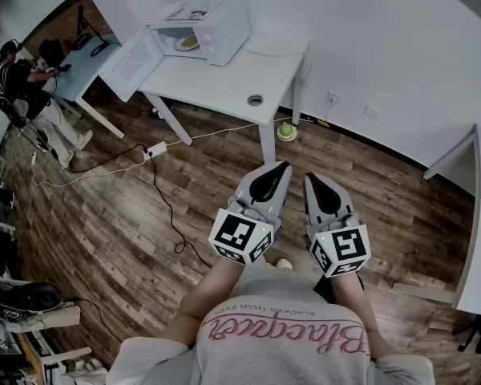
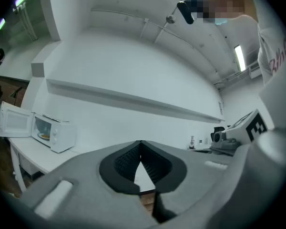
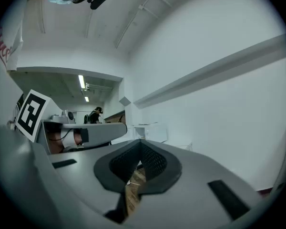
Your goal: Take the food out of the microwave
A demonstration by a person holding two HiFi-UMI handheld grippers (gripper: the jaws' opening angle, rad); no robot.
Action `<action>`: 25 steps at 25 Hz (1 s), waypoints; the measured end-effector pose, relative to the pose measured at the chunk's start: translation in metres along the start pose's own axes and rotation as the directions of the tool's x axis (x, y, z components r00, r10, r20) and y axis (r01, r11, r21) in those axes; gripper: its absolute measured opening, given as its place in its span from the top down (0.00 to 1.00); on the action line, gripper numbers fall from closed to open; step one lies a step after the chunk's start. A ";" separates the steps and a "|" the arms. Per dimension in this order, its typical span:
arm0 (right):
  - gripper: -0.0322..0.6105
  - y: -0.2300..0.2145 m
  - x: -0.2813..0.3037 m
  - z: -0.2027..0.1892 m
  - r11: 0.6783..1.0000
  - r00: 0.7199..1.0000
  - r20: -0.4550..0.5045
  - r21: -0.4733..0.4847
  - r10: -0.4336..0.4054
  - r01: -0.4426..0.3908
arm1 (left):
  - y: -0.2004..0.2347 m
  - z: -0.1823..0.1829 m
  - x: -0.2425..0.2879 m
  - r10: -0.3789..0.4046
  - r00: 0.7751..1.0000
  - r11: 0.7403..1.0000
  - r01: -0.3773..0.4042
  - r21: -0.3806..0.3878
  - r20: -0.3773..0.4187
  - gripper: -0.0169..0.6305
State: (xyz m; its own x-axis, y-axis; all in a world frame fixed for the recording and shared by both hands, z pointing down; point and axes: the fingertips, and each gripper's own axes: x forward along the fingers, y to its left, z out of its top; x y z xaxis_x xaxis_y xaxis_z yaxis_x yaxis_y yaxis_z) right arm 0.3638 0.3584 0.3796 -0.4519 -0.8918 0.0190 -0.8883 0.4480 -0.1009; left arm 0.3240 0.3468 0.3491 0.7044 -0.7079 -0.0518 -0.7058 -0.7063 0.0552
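Observation:
A white microwave [image 1: 216,30] stands at the far left end of a white table [image 1: 240,79], with its door [image 1: 132,62] swung open. Inside it lies a plate of yellowish food [image 1: 187,44]. In the left gripper view the microwave [image 2: 55,133] is far off at the left, and the food [image 2: 45,136] shows in its cavity. My left gripper [image 1: 282,167] and right gripper [image 1: 311,179] are held side by side in front of me over the wooden floor, well short of the table. Both are shut and hold nothing; the tips meet in the left gripper view [image 2: 141,142] and in the right gripper view [image 3: 140,141].
A power strip [image 1: 156,149] and cables lie on the floor between me and the table. A small green object [image 1: 286,131] sits by a table leg. A person [image 1: 24,79] sits at another table at the far left. A white desk [image 1: 477,215] edges the right side.

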 end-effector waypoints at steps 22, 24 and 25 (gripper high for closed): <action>0.93 0.054 0.137 0.001 0.994 0.997 -0.008 -0.075 0.074 -0.074 | 0.154 0.006 -0.007 0.101 0.995 0.995 -0.100 -0.016 0.028 0.96; 0.93 0.062 0.157 0.002 0.994 0.997 -0.012 -0.083 0.074 -0.075 | 0.177 0.010 -0.009 0.105 0.994 0.994 -0.105 -0.018 0.032 0.96; 0.93 0.066 0.167 0.002 0.993 0.997 -0.016 -0.087 0.074 -0.075 | 0.190 0.012 -0.009 0.108 0.994 0.994 -0.107 -0.020 0.034 0.96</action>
State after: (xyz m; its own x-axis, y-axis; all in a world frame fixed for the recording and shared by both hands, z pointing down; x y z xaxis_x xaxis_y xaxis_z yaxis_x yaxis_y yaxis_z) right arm 0.2296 0.2391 0.3743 -0.5179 -0.8550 0.0276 -0.8554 0.5177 -0.0152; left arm 0.1828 0.2192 0.3483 0.6214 -0.7795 -0.0790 -0.7754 -0.6263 0.0807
